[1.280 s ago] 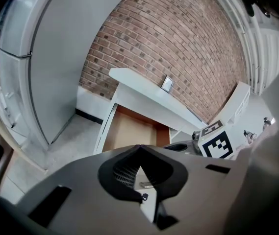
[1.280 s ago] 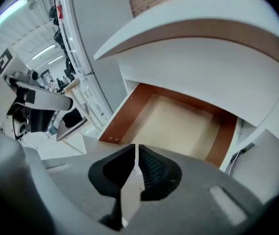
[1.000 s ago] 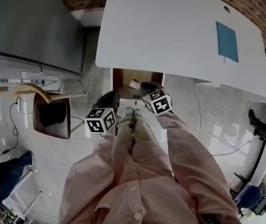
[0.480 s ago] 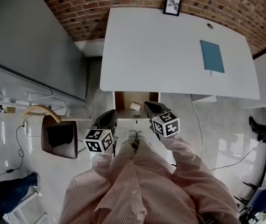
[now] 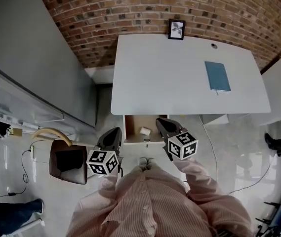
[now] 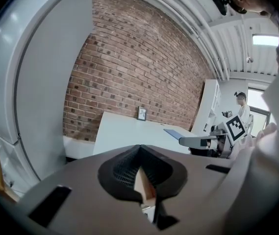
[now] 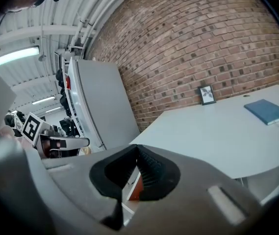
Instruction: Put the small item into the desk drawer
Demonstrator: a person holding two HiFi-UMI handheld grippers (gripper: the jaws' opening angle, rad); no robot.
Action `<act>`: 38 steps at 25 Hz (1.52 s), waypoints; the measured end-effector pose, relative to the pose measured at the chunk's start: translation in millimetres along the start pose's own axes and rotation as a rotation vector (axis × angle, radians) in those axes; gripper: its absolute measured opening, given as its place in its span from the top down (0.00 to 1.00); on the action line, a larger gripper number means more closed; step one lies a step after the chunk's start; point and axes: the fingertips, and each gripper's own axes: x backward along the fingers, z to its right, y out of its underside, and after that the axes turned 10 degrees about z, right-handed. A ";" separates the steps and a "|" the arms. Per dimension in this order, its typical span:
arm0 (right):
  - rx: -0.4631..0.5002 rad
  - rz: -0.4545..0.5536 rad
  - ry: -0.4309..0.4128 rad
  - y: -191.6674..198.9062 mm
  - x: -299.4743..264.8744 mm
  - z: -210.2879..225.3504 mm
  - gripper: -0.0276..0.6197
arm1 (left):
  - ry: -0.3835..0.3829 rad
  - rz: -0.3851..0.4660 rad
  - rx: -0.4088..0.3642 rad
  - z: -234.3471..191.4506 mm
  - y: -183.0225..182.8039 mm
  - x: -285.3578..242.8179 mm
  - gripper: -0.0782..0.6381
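Note:
Under the front edge of the white desk [image 5: 180, 78] the desk drawer [image 5: 133, 124] stands pulled out, showing its brown inside. A small white item [image 5: 145, 131] lies in it, touched by neither gripper. My left gripper [image 5: 114, 133] is shut and empty, just left of the drawer. On the drawer's right side my right gripper [image 5: 161, 123] is also shut and empty. The left gripper [image 6: 149, 208] has its dark pads meeting, with a sliver of the drawer seen past them. The right gripper [image 7: 119, 205] has its pads pressed together too.
A blue notebook [image 5: 217, 76] and a framed picture [image 5: 176, 29] are on the desk by the brick wall. A brown chair [image 5: 70, 161] stands to the left, below a grey cabinet [image 5: 31, 58]. Someone's shoe [image 5: 277, 142] shows at the right edge.
The head view has drawn back, so the desk and wall show more fully. Both grippers sit lower and nearer my body. The white item stays in the open drawer.

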 end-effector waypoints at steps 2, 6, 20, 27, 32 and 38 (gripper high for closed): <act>0.001 0.029 -0.003 -12.3 5.8 -5.1 0.95 | -0.002 0.022 -0.005 0.9 -10.9 4.4 0.89; -0.011 0.095 -0.008 -38.4 14.3 -8.4 0.95 | -0.011 0.075 -0.007 1.4 -33.3 9.6 0.89; 0.022 0.246 0.010 -104.9 38.8 5.1 0.95 | -0.026 0.213 -0.079 13.4 -93.5 15.1 0.89; 0.046 0.272 0.034 -115.7 45.1 12.2 0.95 | -0.039 0.237 -0.108 11.8 -105.9 15.9 0.89; 0.036 0.284 0.042 -117.2 48.9 18.2 0.95 | -0.043 0.238 -0.116 12.8 -107.4 13.8 0.89; 0.046 0.280 0.048 -115.6 51.7 23.1 0.95 | -0.041 0.236 -0.122 15.7 -108.7 12.3 0.89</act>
